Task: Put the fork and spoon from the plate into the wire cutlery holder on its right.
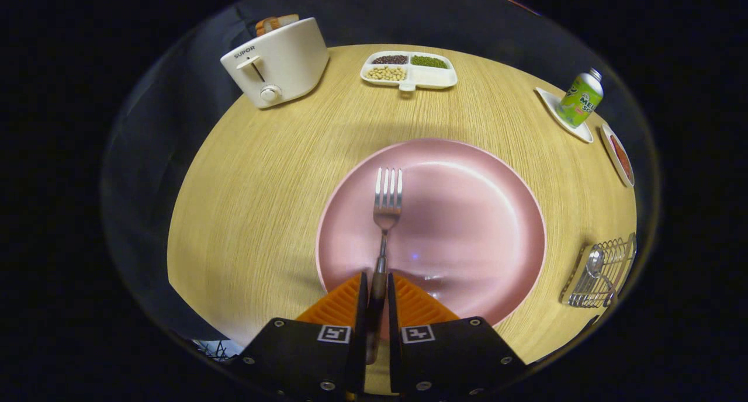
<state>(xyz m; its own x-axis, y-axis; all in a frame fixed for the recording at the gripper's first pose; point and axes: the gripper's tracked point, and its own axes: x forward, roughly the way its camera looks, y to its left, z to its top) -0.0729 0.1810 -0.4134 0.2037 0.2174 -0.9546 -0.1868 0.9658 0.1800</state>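
Gripper view, gripper (377,291) apparently clamping fork (387,200), wooden table (263,174)

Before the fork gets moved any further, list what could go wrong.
1. The gripper is shut on the fork near its handle end, so the long tined end may swing or slip out.
2. The wire cutlery holder already has the spoon in it; the fork might snag on either.
3. The holder sits near the table edge and could be nudged off.
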